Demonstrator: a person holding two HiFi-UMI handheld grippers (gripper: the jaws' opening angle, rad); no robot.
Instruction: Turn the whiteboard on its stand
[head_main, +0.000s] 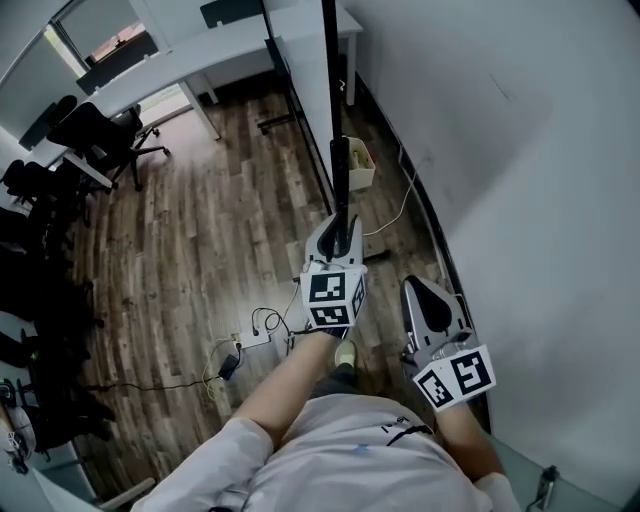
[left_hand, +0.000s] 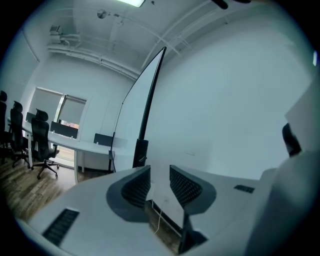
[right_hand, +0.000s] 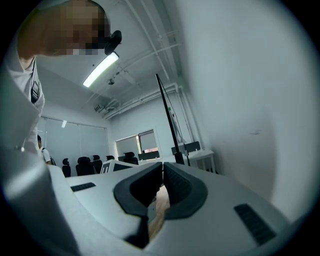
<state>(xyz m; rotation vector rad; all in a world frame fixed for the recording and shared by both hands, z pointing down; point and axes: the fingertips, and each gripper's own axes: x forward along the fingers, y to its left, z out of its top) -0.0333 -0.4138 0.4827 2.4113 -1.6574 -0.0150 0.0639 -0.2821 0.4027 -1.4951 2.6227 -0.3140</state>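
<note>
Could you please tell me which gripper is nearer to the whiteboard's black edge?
Left. The left gripper sits close at the whiteboard's black edge; the right gripper is off to its right, by the wall.

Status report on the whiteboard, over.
Left gripper open, empty. Right gripper shut, empty. Whiteboard edge-on ahead, ungripped. Box, cables by stand.

An open-plan office: black swivel chairs (head_main: 100, 135) stand beside a long white tabletop (head_main: 190, 60) on a wood-plank floor (head_main: 200, 250). A whiteboard (left_hand: 136, 110) stands near a plain wall, a power strip (head_main: 255, 340) trails cables, and a strip light (right_hand: 100, 70) glows overhead.
</note>
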